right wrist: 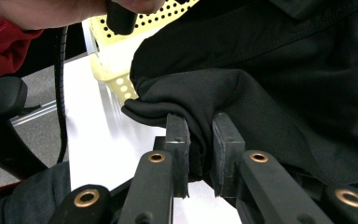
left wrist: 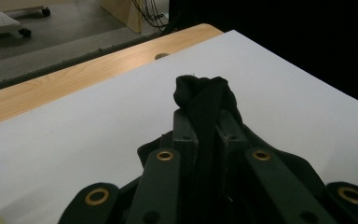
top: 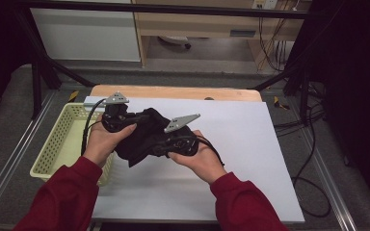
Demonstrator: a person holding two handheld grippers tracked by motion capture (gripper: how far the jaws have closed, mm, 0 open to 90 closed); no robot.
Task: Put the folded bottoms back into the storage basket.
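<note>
though bunched, black cloth [top: 142,137] between both grippers

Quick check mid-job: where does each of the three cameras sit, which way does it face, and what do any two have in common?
High view: above the person's side, looking forward and down at the white table; red sleeves and both hands enter from below.
Left gripper view: rides the left gripper, facing the far wooden edge.
Right gripper view: rides the right gripper, facing the yellow basket.
Shared: all show the black cloth.
</note>
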